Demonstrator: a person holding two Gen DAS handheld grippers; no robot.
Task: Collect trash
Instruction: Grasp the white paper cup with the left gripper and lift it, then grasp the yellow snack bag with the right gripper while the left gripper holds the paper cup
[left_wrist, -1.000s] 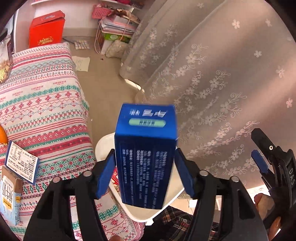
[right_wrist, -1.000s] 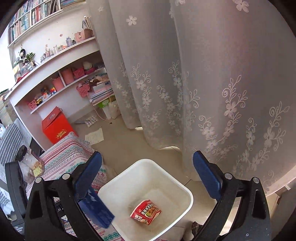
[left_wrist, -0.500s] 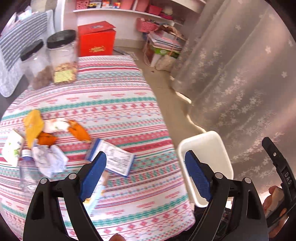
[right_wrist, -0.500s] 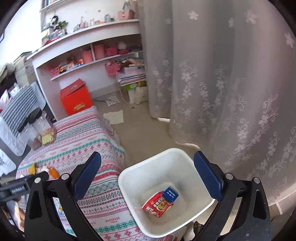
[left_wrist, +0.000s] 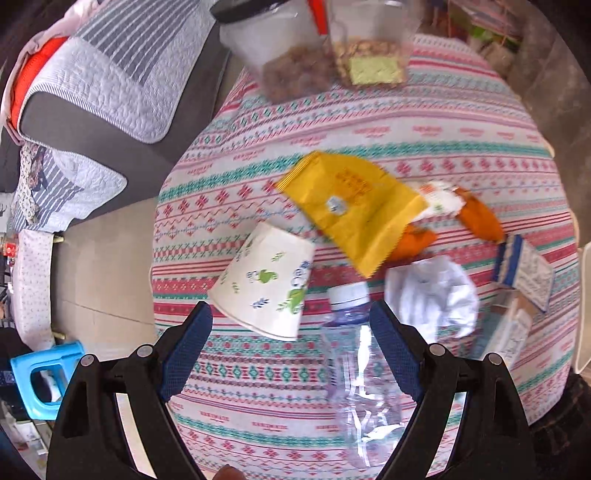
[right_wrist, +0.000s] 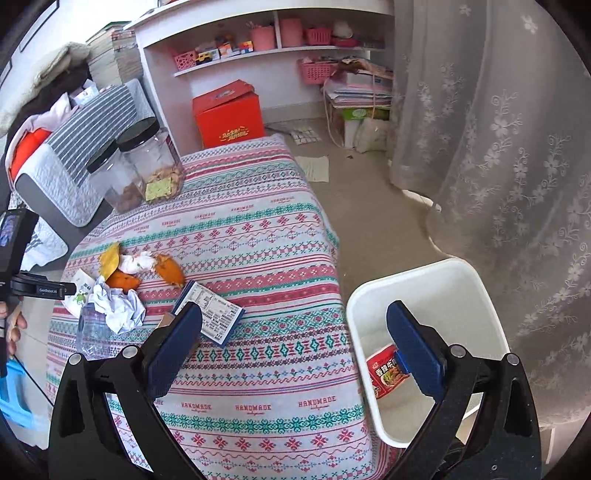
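My left gripper (left_wrist: 291, 350) is open and empty above the patterned tablecloth (left_wrist: 369, 122). Between and just beyond its fingers lie a tipped paper cup (left_wrist: 266, 284) and a clear plastic bottle (left_wrist: 362, 376). Further off lie a yellow wrapper (left_wrist: 351, 203), orange peel (left_wrist: 480, 218), crumpled white paper (left_wrist: 432, 299) and a small blue-and-white box (left_wrist: 524, 273). My right gripper (right_wrist: 295, 347) is open and empty over the table edge, beside the white bin (right_wrist: 424, 284). The bin holds a red noodle packet (right_wrist: 384, 373). The trash pile shows in the right wrist view, with the box (right_wrist: 210, 317).
Two clear jars with black lids (right_wrist: 147, 162) stand at the table's far side. A grey striped sofa cushion (left_wrist: 110, 70) is left of the table. A blue stool (left_wrist: 40, 373) stands on the floor. A lace curtain (right_wrist: 498, 147), red box (right_wrist: 229, 114) and shelves are behind.
My left gripper let the blue box fall into the bin, then swung left over the table's trash pile. My right gripper turned left, bringing the table into view.
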